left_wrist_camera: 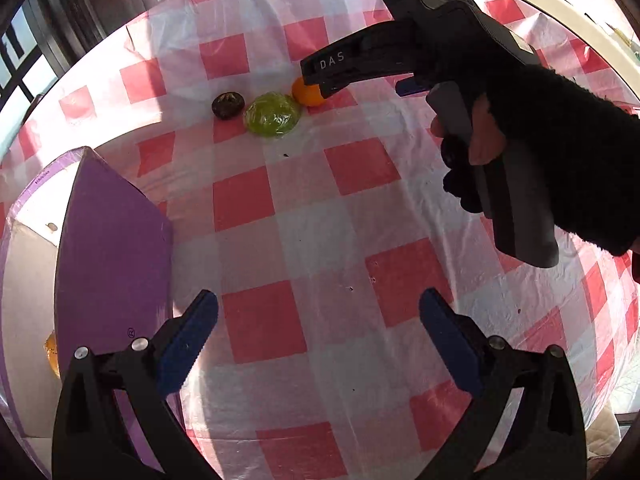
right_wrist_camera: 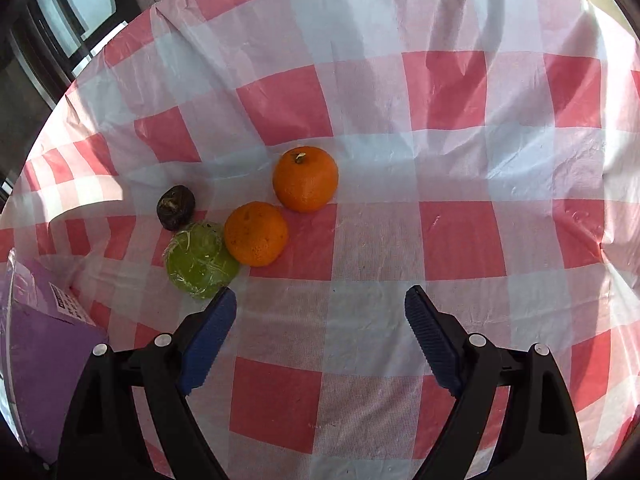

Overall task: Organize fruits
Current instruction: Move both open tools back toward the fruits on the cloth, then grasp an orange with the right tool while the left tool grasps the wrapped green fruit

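Note:
Two oranges lie on the checked tablecloth: a far one [right_wrist_camera: 305, 179] and a near one [right_wrist_camera: 256, 233]. A green fruit in plastic wrap [right_wrist_camera: 199, 259] touches the near orange. A small dark fruit [right_wrist_camera: 176, 207] lies behind it. My right gripper [right_wrist_camera: 320, 320] is open and empty, just short of the fruits. My left gripper [left_wrist_camera: 319, 320] is open and empty over bare cloth. In the left wrist view the right gripper [left_wrist_camera: 320, 80] partly hides an orange [left_wrist_camera: 306, 94], next to the green fruit [left_wrist_camera: 273, 114] and dark fruit [left_wrist_camera: 227, 105].
A purple box [left_wrist_camera: 114, 248] stands at the left, with an orange fruit [left_wrist_camera: 52, 354] showing inside it. Its corner also shows in the right wrist view [right_wrist_camera: 48, 336]. The round table's edge [right_wrist_camera: 100, 52] curves behind the fruits, with a window beyond.

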The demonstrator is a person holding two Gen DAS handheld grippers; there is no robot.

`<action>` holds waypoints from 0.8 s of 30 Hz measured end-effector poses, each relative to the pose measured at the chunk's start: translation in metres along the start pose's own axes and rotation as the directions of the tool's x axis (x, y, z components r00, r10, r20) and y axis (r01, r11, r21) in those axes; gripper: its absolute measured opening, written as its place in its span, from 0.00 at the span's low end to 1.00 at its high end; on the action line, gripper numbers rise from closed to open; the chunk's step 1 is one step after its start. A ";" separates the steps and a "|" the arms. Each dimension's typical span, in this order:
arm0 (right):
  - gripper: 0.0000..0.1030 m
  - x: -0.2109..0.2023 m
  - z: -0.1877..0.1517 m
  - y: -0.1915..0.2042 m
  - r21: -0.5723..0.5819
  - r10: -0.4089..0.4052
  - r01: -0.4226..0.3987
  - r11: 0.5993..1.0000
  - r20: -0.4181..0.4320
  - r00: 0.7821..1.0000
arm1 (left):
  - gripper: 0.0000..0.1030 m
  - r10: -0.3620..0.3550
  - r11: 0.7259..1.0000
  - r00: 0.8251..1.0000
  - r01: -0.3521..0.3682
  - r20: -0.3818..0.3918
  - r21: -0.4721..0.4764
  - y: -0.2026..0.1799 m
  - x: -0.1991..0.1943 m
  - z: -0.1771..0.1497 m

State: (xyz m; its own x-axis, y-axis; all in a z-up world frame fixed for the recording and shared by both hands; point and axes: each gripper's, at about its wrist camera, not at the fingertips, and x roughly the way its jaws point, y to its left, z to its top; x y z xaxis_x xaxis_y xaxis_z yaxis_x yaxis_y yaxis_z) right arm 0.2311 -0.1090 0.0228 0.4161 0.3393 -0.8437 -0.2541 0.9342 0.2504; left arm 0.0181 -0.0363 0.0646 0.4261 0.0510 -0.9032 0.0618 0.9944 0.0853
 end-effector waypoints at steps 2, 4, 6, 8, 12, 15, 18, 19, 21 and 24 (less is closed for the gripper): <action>0.80 0.010 0.018 -0.002 0.053 0.005 -0.007 0.999 0.021 1.000 | 0.98 -0.005 1.000 1.000 0.004 -0.018 -0.013 -0.003 0.003 -0.002; 0.76 0.020 0.034 -0.003 0.102 0.003 -0.006 0.995 0.034 0.999 | 0.98 -0.002 1.000 1.000 0.001 -0.027 -0.018 -0.005 0.004 -0.004; 0.70 0.032 0.046 0.000 0.127 -0.011 0.006 0.992 0.032 0.999 | 0.98 0.007 1.000 0.999 -0.007 -0.033 -0.011 -0.007 0.005 -0.006; 0.65 0.045 0.053 0.007 0.104 -0.045 0.044 0.994 0.010 0.999 | 0.98 0.019 1.000 0.999 -0.020 -0.038 -0.008 -0.006 0.007 -0.006; 0.60 0.054 0.054 0.026 -0.008 -0.121 0.121 0.993 0.021 0.992 | 0.98 0.029 0.999 0.999 -0.031 -0.044 -0.041 0.003 0.015 -0.001; 0.42 0.051 0.047 0.035 -0.088 -0.119 0.121 0.989 0.028 0.993 | 0.98 0.033 0.997 0.999 -0.035 -0.037 -0.063 0.011 0.023 0.012; 0.42 0.039 0.032 0.021 -0.084 -0.112 0.115 0.990 0.044 0.993 | 0.98 0.033 0.994 0.999 -0.035 -0.025 -0.099 0.024 0.035 0.029; 0.42 0.034 0.028 0.013 -0.070 -0.117 0.120 0.990 0.048 0.992 | 0.98 0.036 0.993 0.999 -0.039 -0.022 -0.108 0.027 0.040 0.036; 0.42 0.021 0.016 -0.005 -0.037 -0.121 0.123 0.992 0.065 0.991 | 0.98 0.047 0.992 0.999 -0.048 -0.011 -0.119 0.035 0.050 0.050; 0.42 0.000 -0.004 -0.028 -0.020 -0.127 0.129 0.991 0.080 0.989 | 0.98 0.061 0.992 0.998 -0.058 0.017 -0.116 0.044 0.066 0.073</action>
State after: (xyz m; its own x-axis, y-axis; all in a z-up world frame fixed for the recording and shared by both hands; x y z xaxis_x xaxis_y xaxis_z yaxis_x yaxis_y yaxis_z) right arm 0.2351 -0.1361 0.0142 0.5134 0.2260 -0.8279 -0.2161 0.9677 0.1302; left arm 0.1145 0.0041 0.0393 0.4446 0.1097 -0.8890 -0.0685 0.9937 0.0884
